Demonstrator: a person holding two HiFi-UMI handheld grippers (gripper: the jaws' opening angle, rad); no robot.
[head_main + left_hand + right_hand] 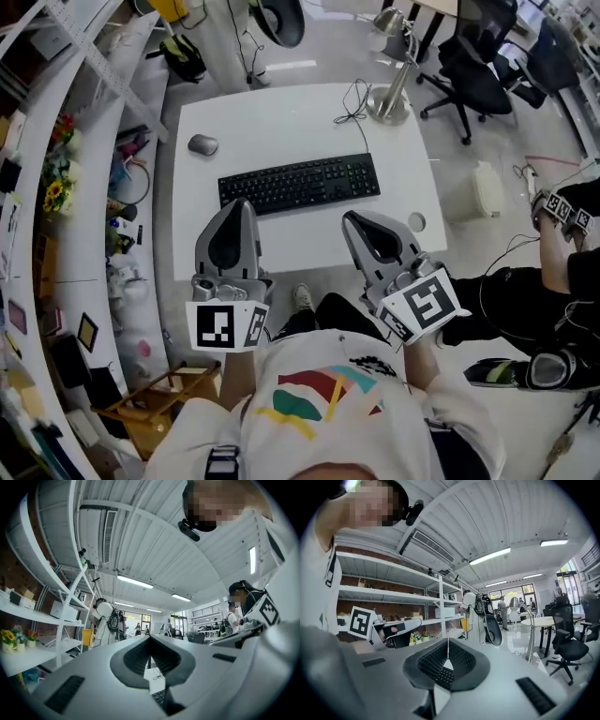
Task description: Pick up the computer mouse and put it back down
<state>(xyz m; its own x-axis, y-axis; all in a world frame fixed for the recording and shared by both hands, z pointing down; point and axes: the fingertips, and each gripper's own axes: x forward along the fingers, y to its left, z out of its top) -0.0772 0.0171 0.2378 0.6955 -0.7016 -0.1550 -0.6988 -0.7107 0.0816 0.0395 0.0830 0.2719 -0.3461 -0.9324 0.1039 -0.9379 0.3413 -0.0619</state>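
Observation:
The grey computer mouse [202, 144] lies on the white table [272, 117] near its left edge, beyond the left end of the black keyboard [300, 184]. My left gripper [242, 202] hovers over the table's near edge just short of the keyboard, shut and holding nothing. To its right, my right gripper [349, 218] is likewise shut and empty. Both sit well short of the mouse. In the left gripper view the gripper [150, 638] shows its tips together, with keyboard keys [160, 697] below. The right gripper view shows that gripper [448, 641] closed over the keyboard [441, 677]. The mouse is in neither gripper view.
A silver desk lamp [394, 92] with a black cable [353, 105] stands at the table's far right corner. A small round disc [416, 222] lies near the right edge. White shelving [66, 187] runs along the left. Black office chairs [473, 70] and another person's legs [548, 281] are at the right.

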